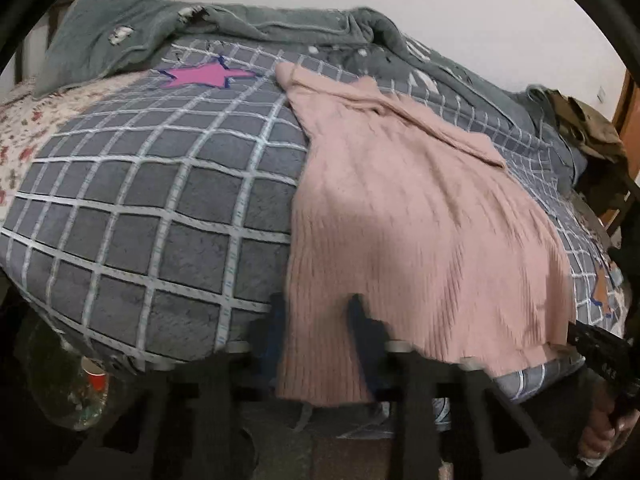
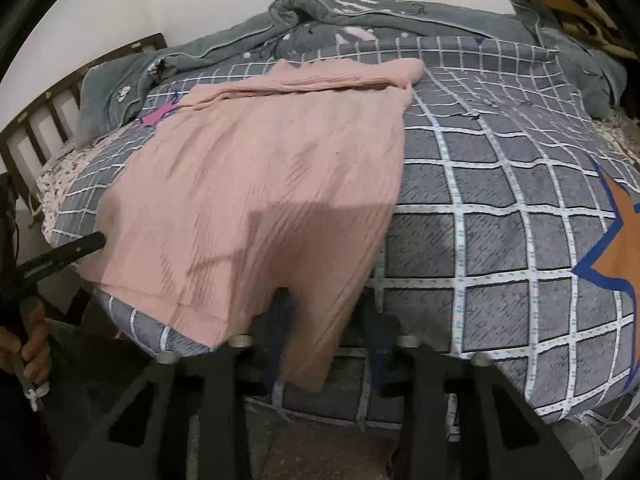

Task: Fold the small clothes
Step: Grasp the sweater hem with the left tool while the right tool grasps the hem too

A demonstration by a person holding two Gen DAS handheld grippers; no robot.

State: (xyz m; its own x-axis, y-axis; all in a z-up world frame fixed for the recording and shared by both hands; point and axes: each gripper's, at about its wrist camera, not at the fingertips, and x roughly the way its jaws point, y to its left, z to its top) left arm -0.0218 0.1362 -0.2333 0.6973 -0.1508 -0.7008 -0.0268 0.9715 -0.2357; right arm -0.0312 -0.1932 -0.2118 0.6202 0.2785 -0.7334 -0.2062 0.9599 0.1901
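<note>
A pink ribbed knit sweater point(image 1: 400, 208) point(image 2: 256, 184) lies flat on the grey checked bedcover point(image 1: 140, 208) point(image 2: 500, 220). One sleeve is folded across its far end, and its hem hangs over the near bed edge. In the left wrist view my left gripper point(image 1: 318, 320) is shut on the hem's left corner, with cloth filling the space between the fingers. The right wrist view has my right gripper point(image 2: 328, 320) shut on the hem's right corner. Each gripper also appears from the side in the other view: the left gripper point(image 2: 98, 240) and the right gripper point(image 1: 572, 332), both at the hem.
A grey-green fleece blanket point(image 1: 280, 28) is bunched along the far side by the wall. A slatted headboard point(image 2: 40, 120) stands at the left. An olive garment point(image 1: 588, 128) lies at the far right. A red cup point(image 1: 94, 376) sits on the floor below the bed. A hand point(image 2: 32, 344) grips the left handle.
</note>
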